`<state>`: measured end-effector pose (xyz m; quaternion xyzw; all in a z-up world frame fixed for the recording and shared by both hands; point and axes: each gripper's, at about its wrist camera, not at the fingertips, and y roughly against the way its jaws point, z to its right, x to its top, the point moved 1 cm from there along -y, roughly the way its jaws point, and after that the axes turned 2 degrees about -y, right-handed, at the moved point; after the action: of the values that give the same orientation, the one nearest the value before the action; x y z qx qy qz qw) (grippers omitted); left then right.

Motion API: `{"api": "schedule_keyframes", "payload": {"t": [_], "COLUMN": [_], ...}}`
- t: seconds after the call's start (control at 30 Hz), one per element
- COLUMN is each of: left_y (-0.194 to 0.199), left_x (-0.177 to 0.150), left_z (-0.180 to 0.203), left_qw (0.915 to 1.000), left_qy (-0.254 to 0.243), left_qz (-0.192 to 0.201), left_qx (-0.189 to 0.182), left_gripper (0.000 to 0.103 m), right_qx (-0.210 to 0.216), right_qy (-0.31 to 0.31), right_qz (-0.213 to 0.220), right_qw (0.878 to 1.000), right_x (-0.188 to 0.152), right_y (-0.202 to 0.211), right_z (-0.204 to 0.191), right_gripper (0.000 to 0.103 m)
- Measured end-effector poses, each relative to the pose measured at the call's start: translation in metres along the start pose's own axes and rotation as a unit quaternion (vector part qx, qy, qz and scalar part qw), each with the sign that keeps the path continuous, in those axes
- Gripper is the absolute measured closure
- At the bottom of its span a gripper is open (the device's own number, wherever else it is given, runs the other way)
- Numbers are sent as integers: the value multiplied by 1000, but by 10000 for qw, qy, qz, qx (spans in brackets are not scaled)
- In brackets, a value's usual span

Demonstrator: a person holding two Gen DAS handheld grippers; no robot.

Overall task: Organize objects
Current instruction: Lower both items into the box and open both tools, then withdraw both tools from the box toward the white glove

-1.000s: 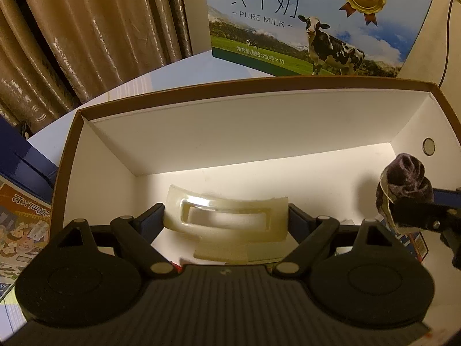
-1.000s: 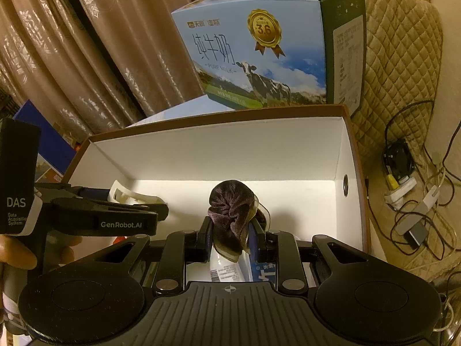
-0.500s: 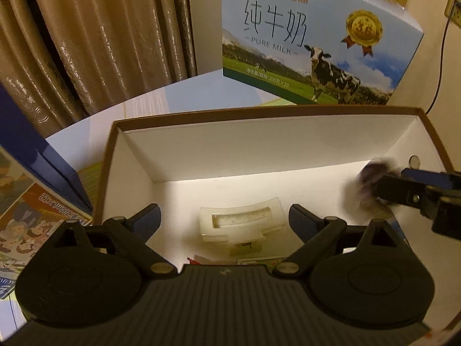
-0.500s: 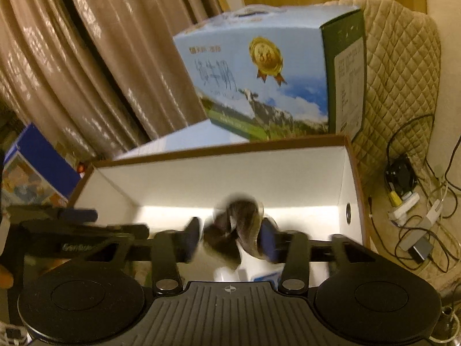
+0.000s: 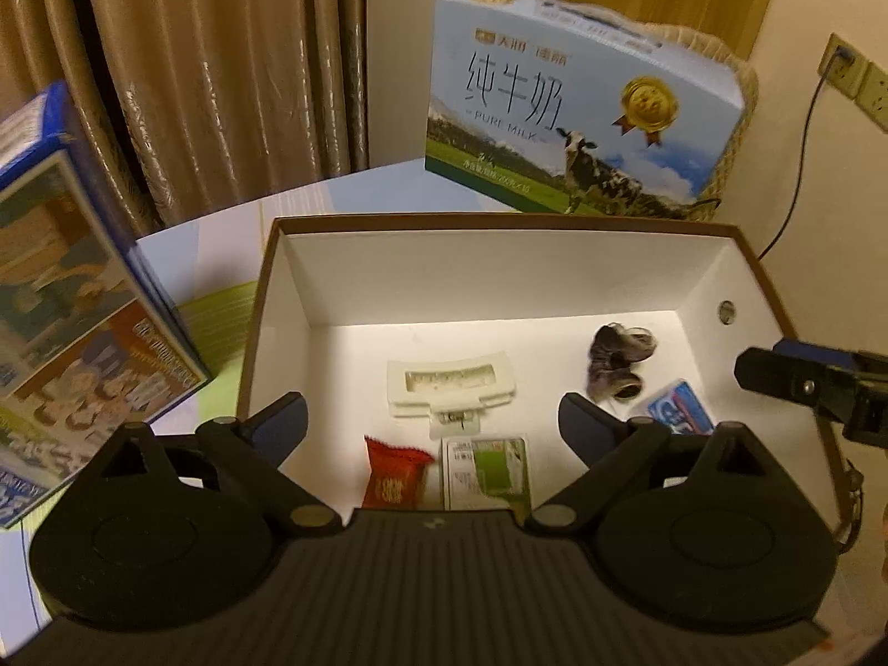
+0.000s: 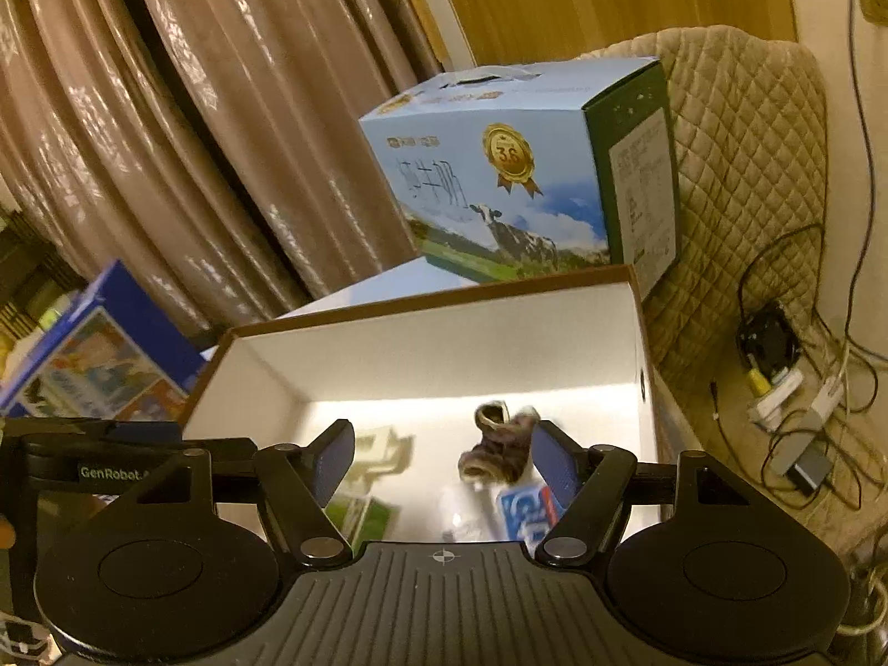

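Note:
An open brown box (image 5: pixel 502 222) (image 6: pixel 433 299) with a white inside holds the items. On its floor lie a cream plastic clip (image 5: pixel 450 383) (image 6: pixel 383 449), a dark purple scrunchie (image 5: pixel 619 361) (image 6: pixel 497 452), a red snack packet (image 5: pixel 395 477), a green and white card (image 5: pixel 485 469) and a blue packet (image 5: pixel 680 408) (image 6: pixel 524 510). My left gripper (image 5: pixel 433 424) is open above the box's near side, with nothing in it. My right gripper (image 6: pixel 444 460) is open too, above the scrunchie, which lies loose on the floor.
A blue milk carton with a cow (image 5: pixel 577 133) (image 6: pixel 527 177) stands behind the box. A blue picture box (image 5: pixel 83 299) leans at the left. Curtains hang behind. A quilted chair (image 6: pixel 743 166) and cables with chargers (image 6: pixel 793 388) are at the right.
My right gripper opened and let the scrunchie drop into the box. Both grippers have risen and pulled back; the left one left the cream clip on the floor.

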<state>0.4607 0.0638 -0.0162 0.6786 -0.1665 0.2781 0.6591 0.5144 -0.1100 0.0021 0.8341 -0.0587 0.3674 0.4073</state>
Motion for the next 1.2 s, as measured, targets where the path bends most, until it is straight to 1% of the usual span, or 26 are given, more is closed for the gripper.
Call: {"api": "schedule_keyframes", "payload": {"t": [0.13,0.27,0.63,0.87,1.2], "left_y": [25,47,103,127,153], "left_x": [-13,-29,-81,-113,-157], "left_z": [0,-2,-12,-9,-8], "left_qw": [10000,9999,9988,9985,9983], "left_qy": [-4,121,473,532,543], "left_qz": [30,50,39,-34,-175], "left_qx": [24,11,149,144,97], "left_gripper": [6,6,6,6,6], "right_qx": [26,81,138,175,21], "right_qy": [-66,-129,-157,-113,-16], "right_qz": [40,82,92,77,-104], "right_qw": [10000,9999,9997,9998,9999], "right_x": [-11,-22,-59,-81,-121], "right_y": [23,46,98,123,145], "right_z": [-3,-8,-29,-44,-60], "right_gripper": [35,35,35,35,35]}}
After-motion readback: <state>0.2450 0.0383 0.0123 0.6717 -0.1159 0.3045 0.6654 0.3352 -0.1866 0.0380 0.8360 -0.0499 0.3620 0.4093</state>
